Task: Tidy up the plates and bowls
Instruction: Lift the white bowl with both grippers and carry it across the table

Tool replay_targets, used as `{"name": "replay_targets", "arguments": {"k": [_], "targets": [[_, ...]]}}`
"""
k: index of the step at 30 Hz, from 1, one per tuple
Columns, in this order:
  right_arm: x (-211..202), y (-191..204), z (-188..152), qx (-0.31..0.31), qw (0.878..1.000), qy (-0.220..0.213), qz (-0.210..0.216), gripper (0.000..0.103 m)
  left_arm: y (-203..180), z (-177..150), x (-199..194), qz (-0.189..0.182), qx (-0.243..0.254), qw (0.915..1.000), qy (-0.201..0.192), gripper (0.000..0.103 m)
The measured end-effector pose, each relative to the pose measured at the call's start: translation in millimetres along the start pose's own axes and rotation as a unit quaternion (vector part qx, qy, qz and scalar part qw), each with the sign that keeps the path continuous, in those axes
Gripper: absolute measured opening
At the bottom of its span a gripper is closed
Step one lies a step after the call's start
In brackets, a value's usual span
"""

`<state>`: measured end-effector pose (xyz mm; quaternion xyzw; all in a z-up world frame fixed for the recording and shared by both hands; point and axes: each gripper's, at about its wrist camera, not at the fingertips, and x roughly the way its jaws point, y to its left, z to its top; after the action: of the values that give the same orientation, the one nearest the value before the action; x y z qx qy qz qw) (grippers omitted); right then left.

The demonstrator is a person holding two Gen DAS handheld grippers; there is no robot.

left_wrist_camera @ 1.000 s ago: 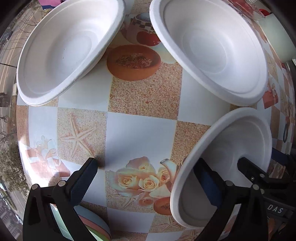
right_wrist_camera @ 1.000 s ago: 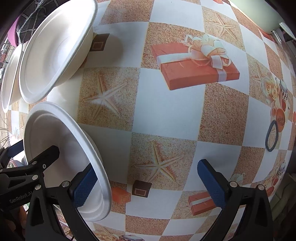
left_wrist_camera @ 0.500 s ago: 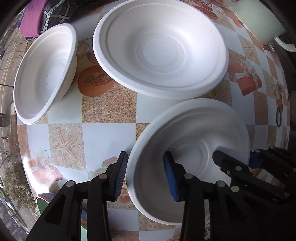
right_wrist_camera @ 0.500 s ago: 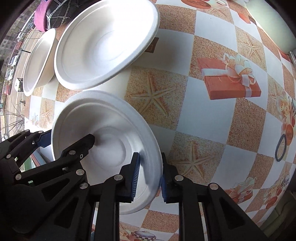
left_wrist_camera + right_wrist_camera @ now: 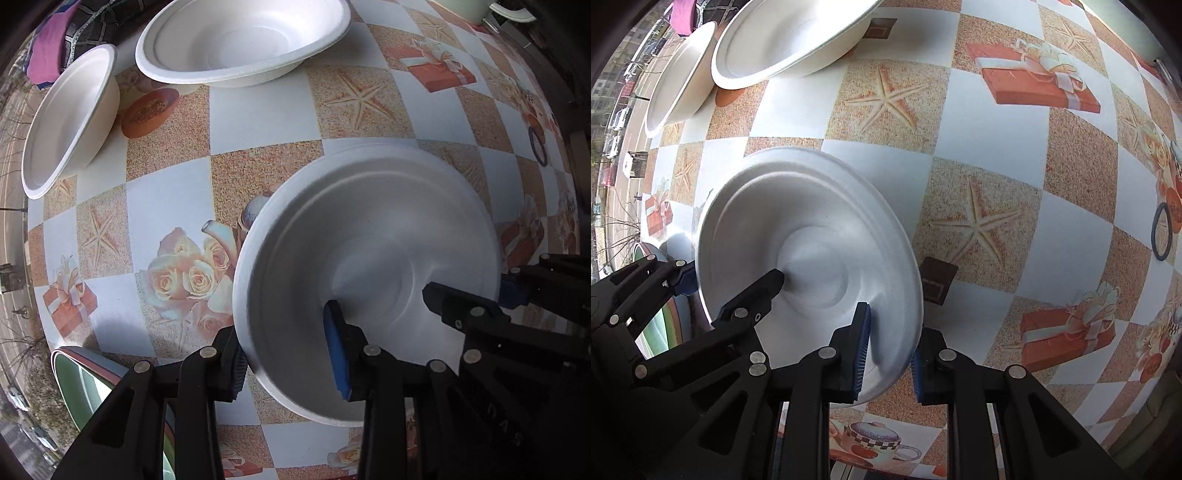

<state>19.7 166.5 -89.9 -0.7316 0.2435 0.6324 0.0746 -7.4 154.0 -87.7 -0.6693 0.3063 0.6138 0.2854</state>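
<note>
Both tongs — left (image 5: 284, 360), right (image 5: 888, 349) — grip 1 white bowl (image 5: 369, 266).

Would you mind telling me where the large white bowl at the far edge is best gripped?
Grip the large white bowl by its thin flared rim on the near side, one finger inside and one outside. It sits upright with its mouth open, and that near edge faces bare tablecloth.

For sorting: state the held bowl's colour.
Plain white bowl, clearest in the left wrist view.
</note>
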Motion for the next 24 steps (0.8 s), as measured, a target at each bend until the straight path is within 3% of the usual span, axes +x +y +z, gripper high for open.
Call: {"name": "replay_targets", "arguments": {"k": [6, 17, 24], "targets": [[10, -6, -39, 0.003, 1.0, 0.015, -0.008, 0.022, -31, -27, 2, -0.004, 0.048, 0.9987, 0.018, 0.042], [24, -32, -116, 0.04, 0.998, 0.038, -0.014, 0.023, -95, -60, 5, -0.022, 0.146, 0.9881, 0.042, 0.044], [36, -51, -160, 0.058, 0.997, 0.051, -0.01, 0.023, -134, -104, 15, -0.028, 0.179, 0.9823, 0.049, 0.044]]}}
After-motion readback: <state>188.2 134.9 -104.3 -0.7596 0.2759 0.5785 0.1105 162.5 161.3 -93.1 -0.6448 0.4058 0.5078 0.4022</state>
